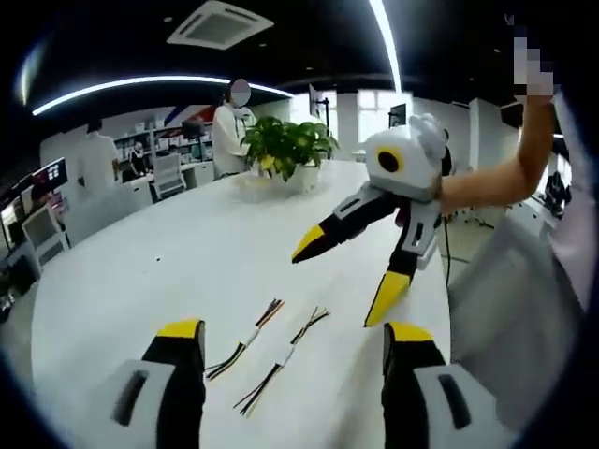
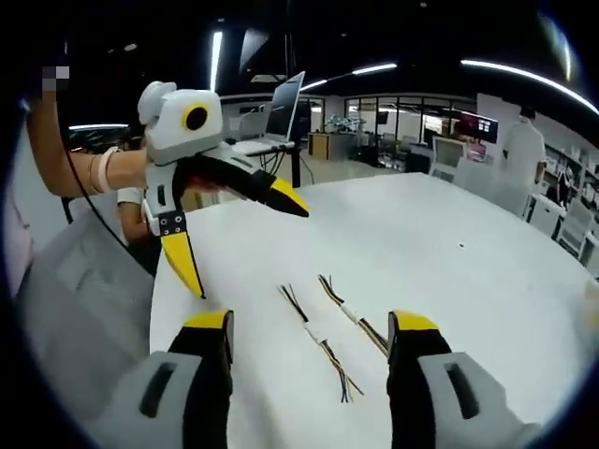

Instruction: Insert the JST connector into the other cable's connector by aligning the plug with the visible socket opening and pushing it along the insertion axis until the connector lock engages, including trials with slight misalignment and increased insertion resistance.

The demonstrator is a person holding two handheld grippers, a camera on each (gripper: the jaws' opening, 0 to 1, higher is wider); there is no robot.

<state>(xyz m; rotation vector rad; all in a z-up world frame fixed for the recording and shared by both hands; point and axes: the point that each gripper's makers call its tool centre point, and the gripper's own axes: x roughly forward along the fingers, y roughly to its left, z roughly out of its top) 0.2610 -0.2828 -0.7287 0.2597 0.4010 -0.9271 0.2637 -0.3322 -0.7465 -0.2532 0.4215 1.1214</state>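
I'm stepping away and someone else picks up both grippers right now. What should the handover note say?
Left gripper: open, holding nothing, above the table.
Right gripper: open, holding nothing, jaws spread wide.
Two cables lie side by side on the white table, between the jaws in both views, untouched.
Done: nothing; no cable is gripped.
Left: pick up a cable in each gripper, align plug and socket, push until the lock engages.
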